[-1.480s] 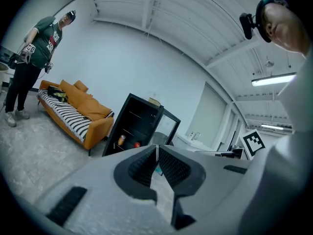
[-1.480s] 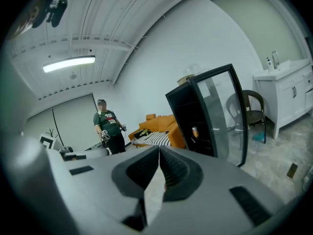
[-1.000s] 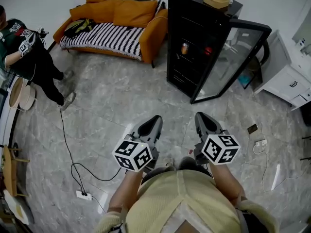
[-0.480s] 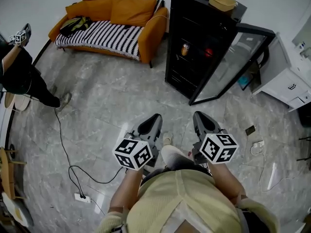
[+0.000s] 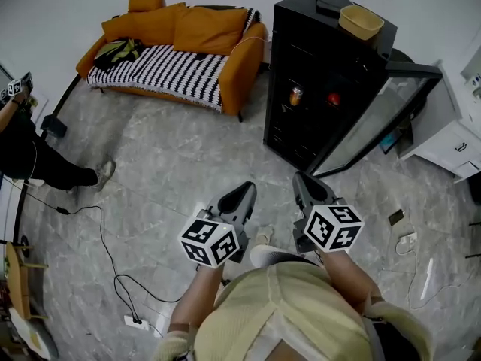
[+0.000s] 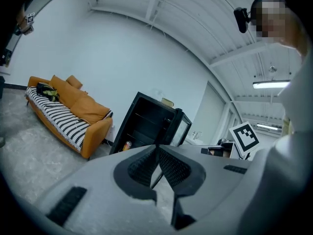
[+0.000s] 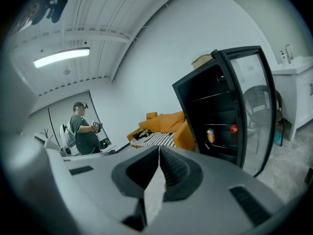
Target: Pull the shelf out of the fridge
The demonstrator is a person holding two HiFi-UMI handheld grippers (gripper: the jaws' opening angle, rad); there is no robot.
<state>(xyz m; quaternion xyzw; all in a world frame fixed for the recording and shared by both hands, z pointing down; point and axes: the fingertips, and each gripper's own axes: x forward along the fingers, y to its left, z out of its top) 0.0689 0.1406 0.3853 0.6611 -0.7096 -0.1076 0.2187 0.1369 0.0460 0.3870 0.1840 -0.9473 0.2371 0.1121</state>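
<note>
A black fridge (image 5: 319, 81) stands ahead to the right, its glass door (image 5: 376, 122) swung open to the right. Inside it, a dark shelf (image 5: 310, 107) carries a can (image 5: 295, 95) and a red object (image 5: 333, 98). My left gripper (image 5: 246, 190) and right gripper (image 5: 301, 180) are held side by side above the floor, well short of the fridge. Both are shut with nothing between the fingers. The left gripper view shows shut jaws (image 6: 158, 151) with the fridge (image 6: 146, 124) beyond. Past the right gripper (image 7: 159, 153), the fridge (image 7: 220, 106) and its can (image 7: 210, 134) show.
A tan basket (image 5: 361, 21) sits on top of the fridge. An orange sofa (image 5: 180, 40) with a striped blanket stands at the back left. A person (image 5: 30, 156) stands at the far left. A cable (image 5: 98, 239) and power strip (image 5: 135, 323) lie on the floor. A white cabinet (image 5: 451, 134) stands right.
The view has shifted forward, so the fridge and sofa sit a little lower and nearer. The person at the left has moved further toward the left edge. Both grippers stay shut.
</note>
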